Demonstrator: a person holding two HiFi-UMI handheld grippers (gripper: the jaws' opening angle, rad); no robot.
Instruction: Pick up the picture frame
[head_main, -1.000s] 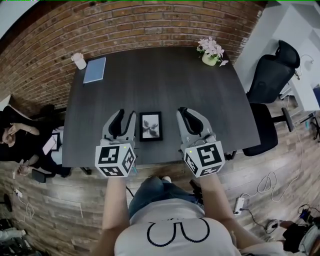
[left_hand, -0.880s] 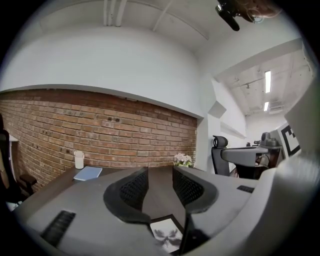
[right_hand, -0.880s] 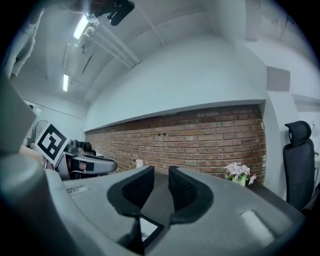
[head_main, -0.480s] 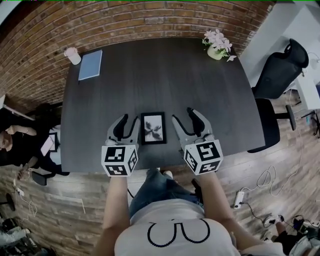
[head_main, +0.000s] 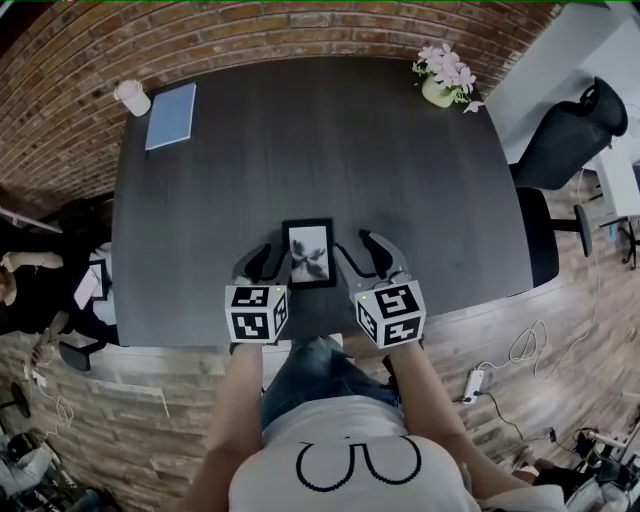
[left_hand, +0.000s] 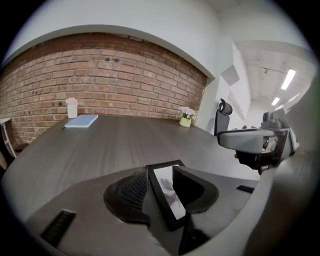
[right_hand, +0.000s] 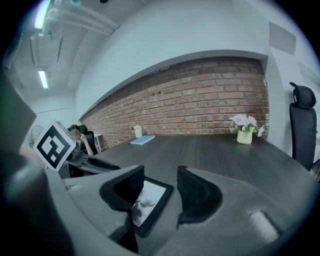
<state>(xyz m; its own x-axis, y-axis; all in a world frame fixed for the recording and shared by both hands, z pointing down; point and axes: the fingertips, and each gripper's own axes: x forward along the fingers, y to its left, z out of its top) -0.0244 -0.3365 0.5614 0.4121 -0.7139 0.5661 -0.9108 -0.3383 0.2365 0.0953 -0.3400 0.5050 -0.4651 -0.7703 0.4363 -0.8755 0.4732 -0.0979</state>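
The picture frame, black-edged with a pale flower print, lies flat on the dark table near its front edge. My left gripper sits low at the frame's left side, open; in the left gripper view the frame runs between the spread jaws of the left gripper without being pressed. My right gripper is at the frame's right side. The right gripper has wide jaws that are closing, with the frame's edge below and between them, untouched by the pads.
A blue notebook and a white cup lie at the far left corner, a pot of pink flowers at the far right. A black office chair stands right of the table. A person sits at the left.
Both grippers have come down toward the table and moved in to flank the frame. The right jaws, close together a second ago, now stand wide apart.
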